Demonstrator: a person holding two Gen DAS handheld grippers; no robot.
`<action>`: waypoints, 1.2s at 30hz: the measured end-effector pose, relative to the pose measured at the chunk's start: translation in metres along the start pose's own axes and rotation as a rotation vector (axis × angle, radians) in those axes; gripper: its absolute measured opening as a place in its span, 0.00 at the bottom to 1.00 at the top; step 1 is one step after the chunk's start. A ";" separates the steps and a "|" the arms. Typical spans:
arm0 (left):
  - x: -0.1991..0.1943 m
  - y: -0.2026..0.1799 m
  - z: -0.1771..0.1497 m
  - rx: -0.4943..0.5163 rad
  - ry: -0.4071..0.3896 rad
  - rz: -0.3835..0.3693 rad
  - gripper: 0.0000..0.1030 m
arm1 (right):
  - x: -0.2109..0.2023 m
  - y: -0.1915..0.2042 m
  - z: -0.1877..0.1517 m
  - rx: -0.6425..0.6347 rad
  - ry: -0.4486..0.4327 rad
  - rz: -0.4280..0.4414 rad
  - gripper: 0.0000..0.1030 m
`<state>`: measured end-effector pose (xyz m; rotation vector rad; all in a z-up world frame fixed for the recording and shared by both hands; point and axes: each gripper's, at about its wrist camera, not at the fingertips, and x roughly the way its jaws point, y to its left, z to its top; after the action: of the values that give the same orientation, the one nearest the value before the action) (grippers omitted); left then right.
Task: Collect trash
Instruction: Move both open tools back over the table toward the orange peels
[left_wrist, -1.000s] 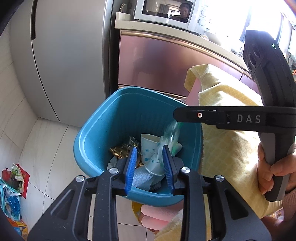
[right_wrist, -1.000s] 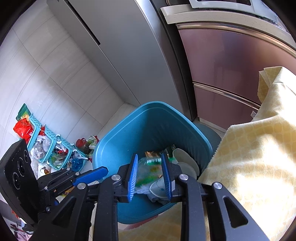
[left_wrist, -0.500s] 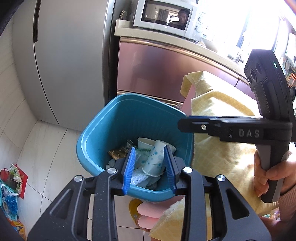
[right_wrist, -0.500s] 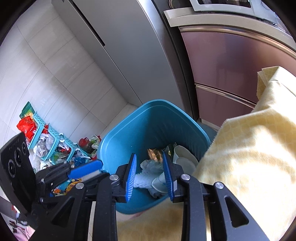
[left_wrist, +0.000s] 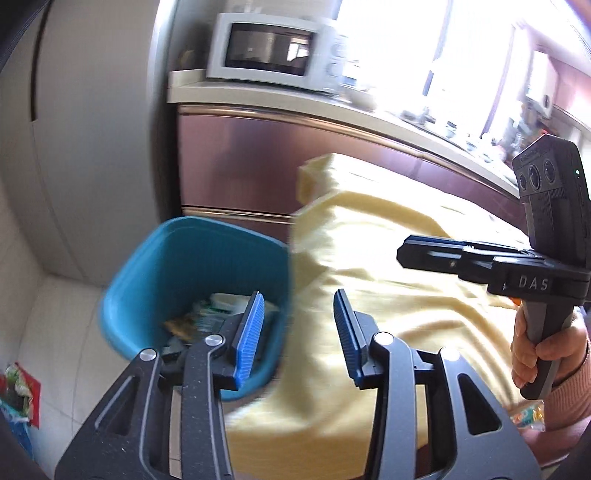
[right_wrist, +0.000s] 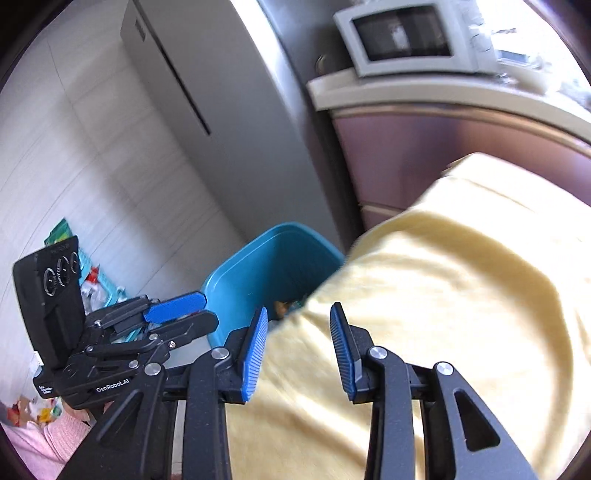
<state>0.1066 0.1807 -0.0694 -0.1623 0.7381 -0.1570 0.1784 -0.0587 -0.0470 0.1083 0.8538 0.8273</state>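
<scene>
Left gripper (left_wrist: 299, 328): I had its jaws narrow around a paper cup a second ago; now they stand wide apart with nothing between them.
Right gripper (right_wrist: 297, 345): it carried a clear plastic wrapper a second ago, was bare half a second ago, and its jaws have since spread wider.
Blue bin (left_wrist: 192, 266): it used to sit dead ahead of my left claw; now it lies off to the claw's left, smaller in view (blurred, so its contents are hard to read).
Yellow cloth (right_wrist: 443, 295): it now fills the space ahead of both claws, where the bin was.
</scene>
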 end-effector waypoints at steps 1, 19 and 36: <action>0.002 -0.008 0.000 0.011 0.003 -0.016 0.38 | -0.010 -0.006 -0.004 0.015 -0.015 -0.010 0.32; 0.044 -0.191 -0.007 0.283 0.076 -0.278 0.40 | -0.156 -0.115 -0.077 0.244 -0.205 -0.286 0.32; 0.096 -0.312 -0.010 0.436 0.192 -0.403 0.39 | -0.189 -0.199 -0.099 0.396 -0.237 -0.369 0.33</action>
<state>0.1431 -0.1441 -0.0770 0.1247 0.8382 -0.7189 0.1579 -0.3480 -0.0743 0.3777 0.7730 0.2853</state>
